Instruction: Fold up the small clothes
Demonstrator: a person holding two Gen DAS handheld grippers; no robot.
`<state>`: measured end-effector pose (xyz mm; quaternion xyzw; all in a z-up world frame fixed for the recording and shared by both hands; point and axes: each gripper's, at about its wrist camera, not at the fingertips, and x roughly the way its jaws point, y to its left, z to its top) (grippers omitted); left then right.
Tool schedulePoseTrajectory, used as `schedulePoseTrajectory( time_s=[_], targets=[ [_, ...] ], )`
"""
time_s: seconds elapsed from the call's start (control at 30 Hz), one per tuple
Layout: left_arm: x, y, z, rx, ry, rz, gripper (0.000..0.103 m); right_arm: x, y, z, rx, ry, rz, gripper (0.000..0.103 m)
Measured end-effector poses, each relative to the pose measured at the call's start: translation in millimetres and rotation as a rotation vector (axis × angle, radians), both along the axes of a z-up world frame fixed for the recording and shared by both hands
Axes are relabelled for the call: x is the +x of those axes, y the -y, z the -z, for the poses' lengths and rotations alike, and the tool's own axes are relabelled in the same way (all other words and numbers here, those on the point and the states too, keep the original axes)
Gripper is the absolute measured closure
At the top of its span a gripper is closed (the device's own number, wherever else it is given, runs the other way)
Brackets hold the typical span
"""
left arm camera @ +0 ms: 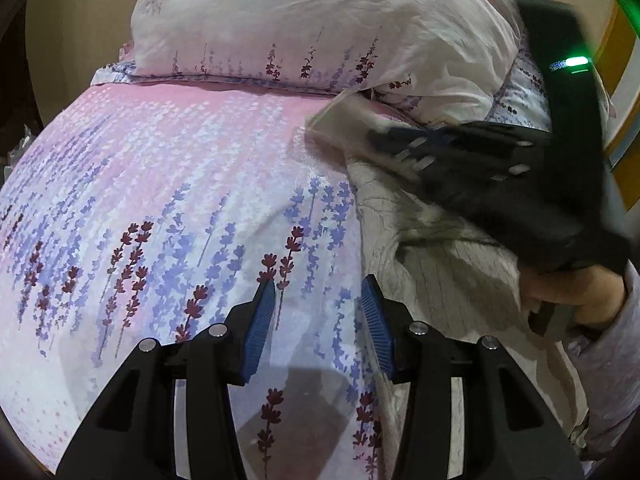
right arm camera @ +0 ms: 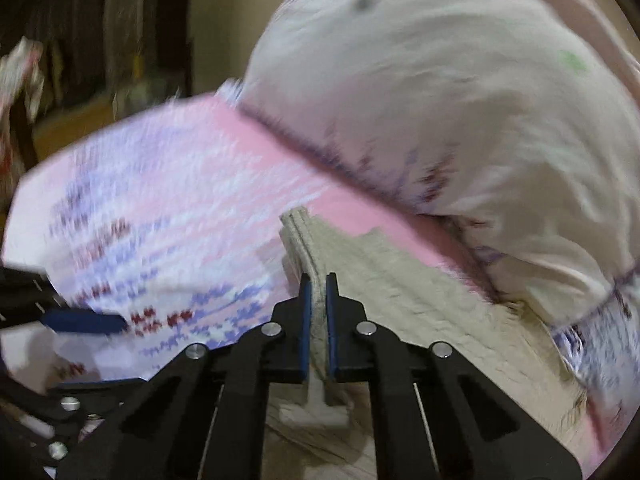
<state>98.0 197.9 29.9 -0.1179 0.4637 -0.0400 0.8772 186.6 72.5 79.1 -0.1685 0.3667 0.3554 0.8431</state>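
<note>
A pale grey-beige ribbed garment (left arm camera: 440, 264) lies rumpled on the right side of the bed. In the right wrist view my right gripper (right arm camera: 319, 280) is shut on a doubled edge of this garment (right arm camera: 384, 292), and the thick hem stands up between the blue pads. My left gripper (left arm camera: 319, 284) hangs open over the flowered sheet, just left of the garment's near edge, with nothing between its pads. One of its blue pads (right arm camera: 84, 322) shows at the left of the right wrist view. The right gripper's black body (left arm camera: 500, 184) is blurred over the garment, with a hand (left arm camera: 572, 292) on it.
The bed is covered by a pink and white sheet with lavender print (left arm camera: 160, 180). A large pale pillow (left arm camera: 320, 20) lies along the far side, close behind the garment. The bed's left edge drops toward a dark floor area (right arm camera: 72, 112) with blurred items.
</note>
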Motion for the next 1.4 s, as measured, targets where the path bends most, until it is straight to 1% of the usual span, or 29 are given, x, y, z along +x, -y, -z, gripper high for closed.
schedulePoseTrajectory(
  time_s=[0.03, 0.13, 0.17, 0.23, 0.27, 0.33, 0.37, 0.4, 0.43, 0.47, 0.53, 0.57, 0.63, 0.67, 0.7, 0.8, 0.83, 0.87, 0.93, 1.03, 1.1, 1.13, 1.17, 1.23, 1.3, 1.37, 1.4],
  targets=[
    [3.0, -2.1, 0.8, -0.020, 0.002, -0.001, 0.057, 1.1, 8.1, -6.6, 0.034, 0.000, 0.022, 0.096],
    [13.1, -8.6, 1.2, -0.125, 0.012, -0.018, 0.056, 4.6, 57.0, -34.6, 0.192, 0.007, 0.137, 0.096],
    [16.0, -9.5, 0.8, -0.144, 0.015, -0.023, 0.056, 6.0, 69.2, -40.5, 0.225, 0.013, 0.167, 0.096],
    [21.8, -9.5, -1.1, -0.187, 0.027, -0.027, 0.056, 6.5, 115.4, -56.7, 0.324, 0.030, 0.272, 0.096],
    [27.5, -10.0, -1.9, -0.206, 0.030, -0.030, 0.056, 7.1, 129.7, -60.3, 0.352, 0.036, 0.307, 0.096],
    [37.6, -7.3, -2.5, -0.243, 0.030, -0.027, 0.056, 2.6, 178.5, -65.8, 0.430, 0.050, 0.420, 0.096],
    [41.2, -6.2, -2.2, -0.253, 0.028, -0.027, 0.056, -1.9, 208.6, -64.6, 0.472, 0.050, 0.495, 0.096],
    [47.2, -4.5, -1.5, -0.266, 0.022, -0.027, 0.056, -3.6, 228.1, -62.7, 0.493, 0.044, 0.543, 0.096],
    [52.5, -3.2, 0.0, -0.276, 0.017, -0.028, 0.056, -7.5, 250.0, -57.7, 0.519, 0.033, 0.600, 0.096],
    [61.1, -1.9, 2.6, -0.288, 0.008, -0.031, 0.056, -13.1, 277.8, -47.1, 0.545, 0.010, 0.685, 0.096],
    [70.5, -0.3, 7.3, -0.302, -0.012, -0.042, 0.056, -18.6, 310.6, -25.9, 0.569, -0.048, 0.789, 0.096],
    [79.2, -1.0, 11.7, -0.313, -0.028, -0.047, 0.056, -20.4, 330.2, -7.1, 0.574, -0.116, 0.847, 0.096],
    [86.1, 1.5, 17.6, -0.327, -0.050, -0.058, 0.056, -21.4, 349.7, 20.6, 0.582, -0.216, 0.904, 0.096],
    [89.5, 2.4, 18.8, -0.333, -0.046, -0.061, 0.056, -21.2, 362.2, 37.3, 0.594, -0.286, 0.936, 0.096],
    [93.3, 3.8, 18.9, -0.327, -0.047, -0.062, 0.056, -21.4, 366.5, 46.9, 0.612, -0.326, 0.947, 0.094],
    [97.6, 5.7, 18.3, -0.335, -0.051, -0.061, 0.056, -22.1, 379.5, 63.3, 0.693, -0.428, 0.947, 0.083],
    [98.4, 6.0, 17.9, -0.334, -0.053, -0.057, 0.056, -19.7, 382.7, 65.4, 0.709, -0.448, 0.943, 0.071],
    [99.6, 7.8, 17.5, -0.329, -0.051, -0.052, 0.056, -16.9, 384.6, 65.9, 0.723, -0.457, 0.941, 0.061],
    [102.8, 9.9, 18.0, -0.331, -0.053, -0.052, 0.056, -13.0, 393.4, 67.5, 0.744, -0.464, 0.950, 0.060],
    [106.5, 8.8, 19.8, -0.361, -0.060, -0.062, 0.056, -6.1, 398.1, 68.6, 0.747, -0.459, 0.971, 0.061],
    [109.3, 9.1, 20.1, -0.364, -0.061, -0.065, 0.057, -5.4, 401.9, 71.3, 0.731, -0.456, 0.983, 0.072],
    [111.3, 9.8, 20.6, -0.364, -0.062, -0.066, 0.057, -1.3, 400.8, 73.2, 0.717, -0.465, 0.983, 0.087],
    [112.2, 9.9, 20.7, -0.363, -0.062, -0.068, 0.059, 1.2, 399.8, 73.4, 0.710, -0.475, 0.980, 0.094],
    [116.2, 12.1, 21.9, -0.352, -0.066, -0.063, 0.070, 5.6, 397.1, 73.2, 0.684, -0.476, 0.974, 0.095],
    [119.8, 12.9, 22.6, -0.344, -0.067, -0.058, 0.085, 7.0, 393.3, 66.0, 0.662, -0.444, 0.958, 0.095],
    [122.4, 13.1, 21.6, -0.336, -0.057, -0.051, 0.093, 5.8, 391.5, 57.1, 0.655, -0.408, 0.940, 0.096],
    [122.6, 12.8, 20.3, -0.334, -0.050, -0.047, 0.094, 4.9, 390.2, 51.0, 0.649, -0.385, 0.929, 0.096]
  ],
)
